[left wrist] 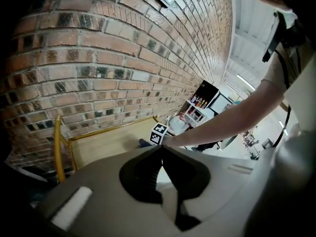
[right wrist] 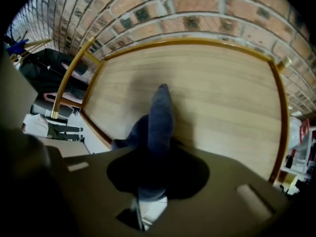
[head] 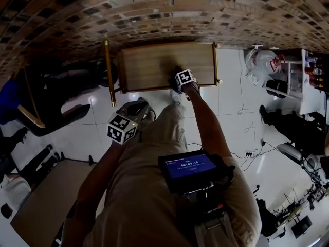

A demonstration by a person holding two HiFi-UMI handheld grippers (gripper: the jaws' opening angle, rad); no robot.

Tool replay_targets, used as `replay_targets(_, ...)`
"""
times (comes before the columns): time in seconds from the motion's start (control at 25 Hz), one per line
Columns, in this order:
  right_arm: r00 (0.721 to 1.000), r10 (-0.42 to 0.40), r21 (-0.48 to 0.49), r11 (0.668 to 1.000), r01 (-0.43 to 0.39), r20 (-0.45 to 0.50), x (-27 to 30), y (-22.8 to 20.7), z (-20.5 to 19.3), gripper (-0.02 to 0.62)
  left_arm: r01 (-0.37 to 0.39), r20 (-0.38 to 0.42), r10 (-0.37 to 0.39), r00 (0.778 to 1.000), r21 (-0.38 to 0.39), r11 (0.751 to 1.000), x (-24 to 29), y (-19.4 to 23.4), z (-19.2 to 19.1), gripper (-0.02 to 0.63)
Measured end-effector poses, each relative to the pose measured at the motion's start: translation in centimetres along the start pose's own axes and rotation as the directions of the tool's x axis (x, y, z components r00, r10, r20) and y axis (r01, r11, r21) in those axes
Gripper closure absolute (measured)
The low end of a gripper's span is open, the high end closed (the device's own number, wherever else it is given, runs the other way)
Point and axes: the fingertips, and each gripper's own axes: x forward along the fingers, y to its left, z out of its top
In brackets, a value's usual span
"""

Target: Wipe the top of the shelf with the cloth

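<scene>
The shelf's wooden top (head: 154, 63), framed in gold tubing, stands against the brick wall. My right gripper (head: 179, 84) is at its near edge, right of the middle, and is shut on a blue-grey cloth (right wrist: 159, 117). The cloth lies over the wood (right wrist: 222, 98) and its free end points toward the wall. The cloth hides the jaw tips. My left gripper (head: 134, 111) hangs over the white floor in front of the shelf's left corner. Its jaws meet with nothing between them (left wrist: 162, 149). From there I see the right gripper's marker cube (left wrist: 159, 134) and a bit of cloth (left wrist: 144, 142).
A brick wall (head: 164, 14) runs behind the shelf. A black chair (head: 56, 112) stands to the left, and a white rack with bottles (head: 308, 76) to the right. Cables (head: 247, 151) and dark bags (head: 293, 127) lie on the floor at right. A screen device (head: 191, 168) sits on the person's chest.
</scene>
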Motion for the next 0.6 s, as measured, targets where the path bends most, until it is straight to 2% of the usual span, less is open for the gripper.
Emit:
replay_targets(0.36, 0.998, -0.06, 0.1, 0.993, 0.062, -0.018, -2.6, -10.7, -3.7, 0.511, 0.019, -0.01, -0.018, 1.0, 0.019, 1.0, 4.7, -3.0, 3.8, 0.603)
replay_targets(0.6, 0.985, -0.173, 0.096, 0.98, 0.172, -0.002, -5.0, -15.2, -4.3, 0.511, 0.008, -0.018, -0.007, 1.0, 0.014, 1.0, 6.3, -4.0, 4.3, 0.603)
